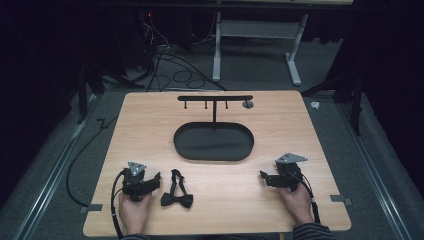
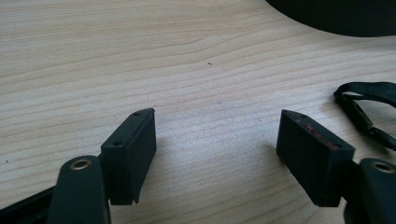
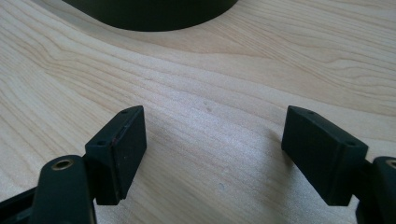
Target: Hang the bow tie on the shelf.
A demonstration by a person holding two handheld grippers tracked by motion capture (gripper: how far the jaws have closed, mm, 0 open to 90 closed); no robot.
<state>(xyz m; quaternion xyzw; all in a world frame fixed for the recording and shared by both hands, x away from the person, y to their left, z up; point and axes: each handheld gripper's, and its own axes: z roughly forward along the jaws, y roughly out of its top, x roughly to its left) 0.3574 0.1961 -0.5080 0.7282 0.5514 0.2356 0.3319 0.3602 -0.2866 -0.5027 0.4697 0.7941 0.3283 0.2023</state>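
Note:
A black bow tie [image 1: 176, 200] with its looped strap [image 1: 176, 181] lies flat on the wooden table [image 1: 215, 210], near the front edge. My left gripper [image 1: 156, 179] rests just left of it, open, with bare wood between its jaws; the strap [image 2: 366, 107] shows at the right edge of the left gripper view. My right gripper [image 1: 264, 177] sits at the front right, open over bare wood, its jaws pointing left. A black oval tray [image 1: 214, 142] carries a T-shaped stand [image 1: 215, 98] with small pegs, in the middle of the table. My left gripper [image 2: 217, 133] and right gripper [image 3: 212, 128] hold nothing.
A small grey round fitting [image 1: 247, 104] sits by the stand's right end. The tray's rim [image 2: 336, 16] shows at the top of the left gripper view, and the tray's rim [image 3: 149, 14] at the top of the right gripper view. Cables and a table frame [image 1: 257, 45] lie on the floor beyond.

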